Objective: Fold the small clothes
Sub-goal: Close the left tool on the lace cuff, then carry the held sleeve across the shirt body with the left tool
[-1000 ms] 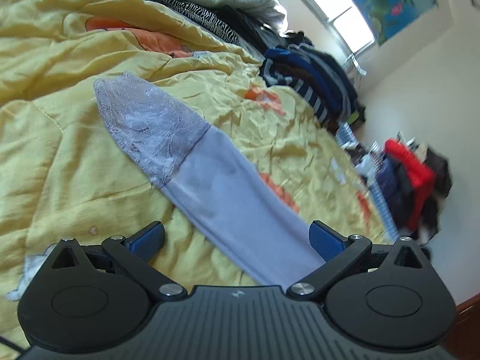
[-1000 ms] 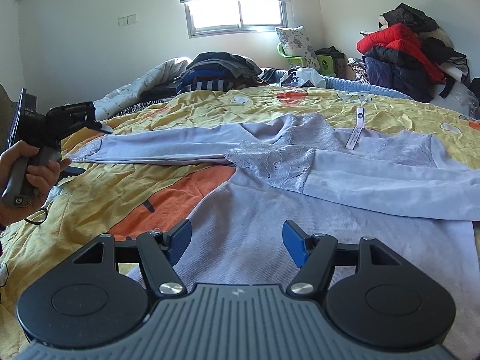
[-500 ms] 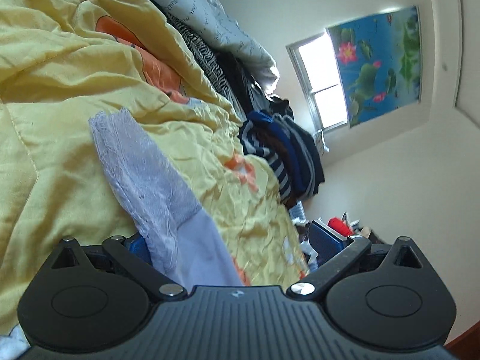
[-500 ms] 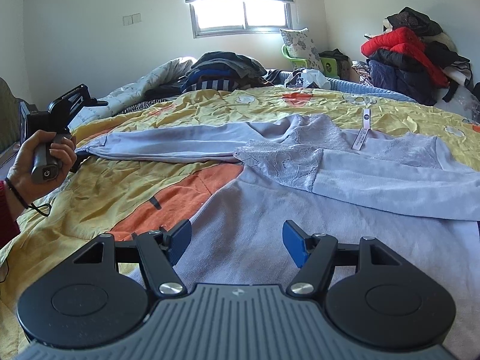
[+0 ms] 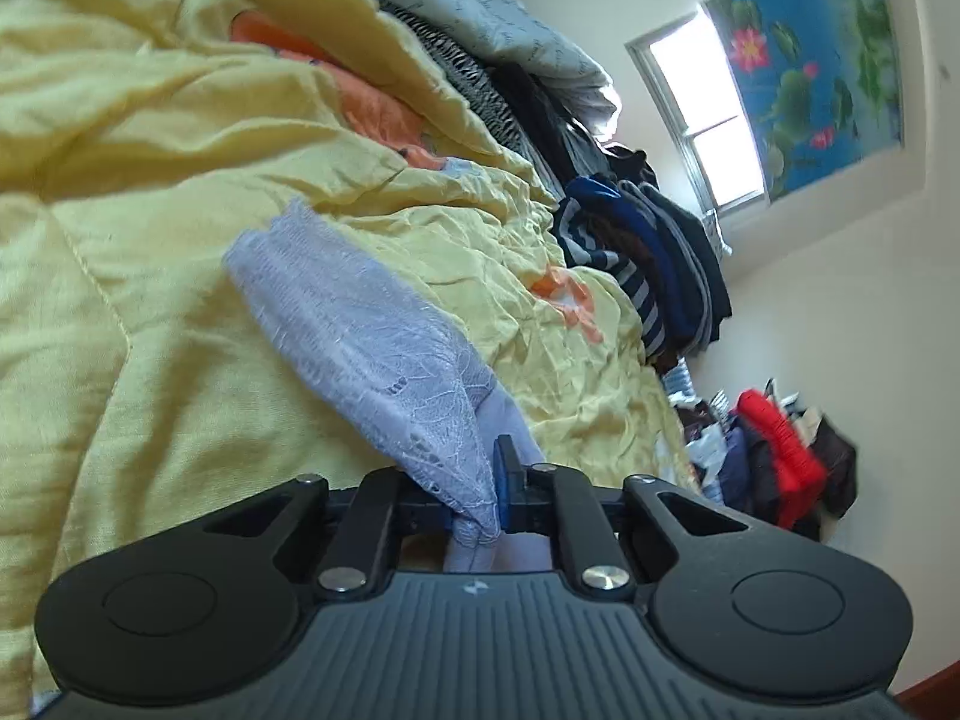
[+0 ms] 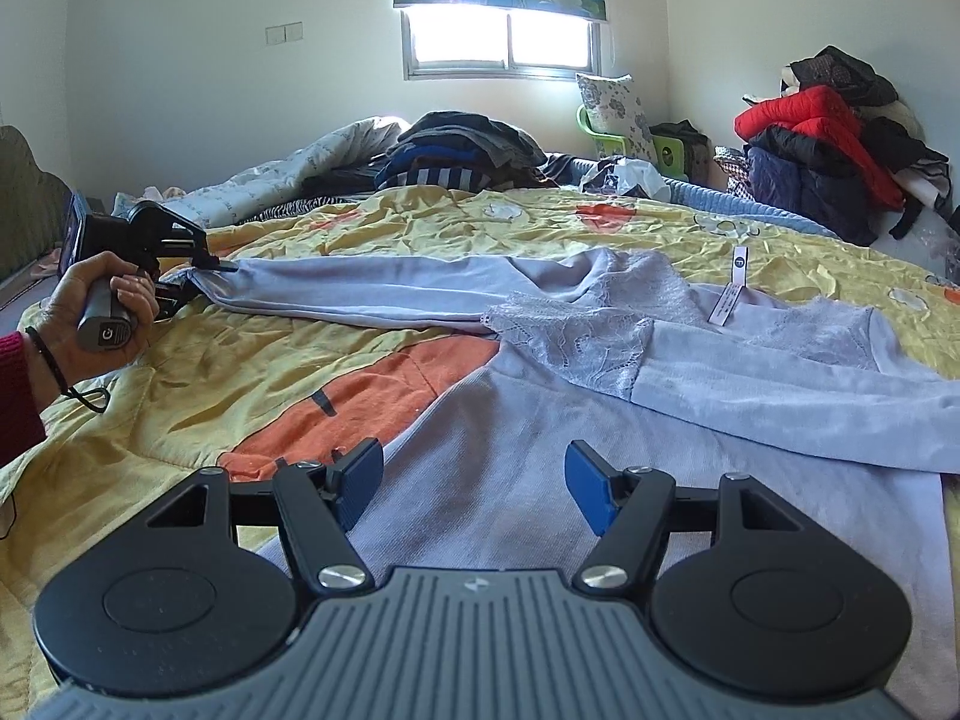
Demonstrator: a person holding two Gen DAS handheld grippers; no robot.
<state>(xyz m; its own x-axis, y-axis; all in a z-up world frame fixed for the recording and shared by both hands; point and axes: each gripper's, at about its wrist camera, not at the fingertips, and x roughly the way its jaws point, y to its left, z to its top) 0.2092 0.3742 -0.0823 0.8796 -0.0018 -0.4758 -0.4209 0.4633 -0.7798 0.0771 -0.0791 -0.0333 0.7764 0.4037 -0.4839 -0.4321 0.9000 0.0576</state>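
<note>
So my left fingers (image 5: 480, 492) are closing on the lace cuff (image 5: 384, 354) of the lilac long-sleeve top (image 6: 540, 480), spread on the yellow bed quilt (image 6: 240, 372). Right fingers (image 6: 474, 486) wide, empty, over its body. One sleeve (image 6: 780, 402) already across; rest unfolded.
</note>
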